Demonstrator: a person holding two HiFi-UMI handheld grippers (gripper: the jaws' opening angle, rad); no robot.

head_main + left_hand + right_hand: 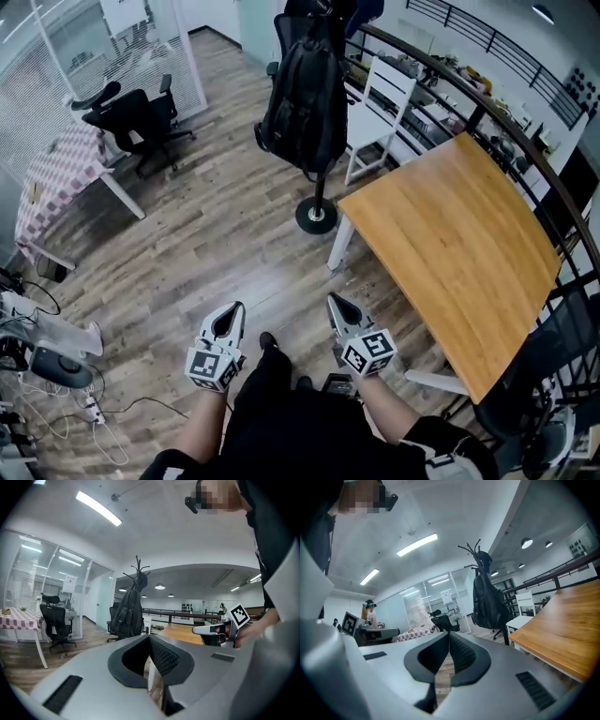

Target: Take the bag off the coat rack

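Observation:
A black backpack (307, 101) hangs on a black coat rack (317, 208) that stands on a round base on the wood floor. It also shows in the left gripper view as the backpack (127, 613) and in the right gripper view as the backpack (487, 602), still some way ahead. My left gripper (228, 315) and right gripper (337, 307) are held low in front of the person, side by side, pointing toward the rack. Both are shut with nothing between the jaws. The left gripper (151, 645) and right gripper (449, 641) show pads pressed together.
A wooden table (469, 244) stands to the right, with a white chair (380, 112) behind it and a railing (525, 141) along the far side. Black office chairs (141, 117) and a checkered-cloth table (61, 178) are at the left. Cables (89, 412) lie on the floor at lower left.

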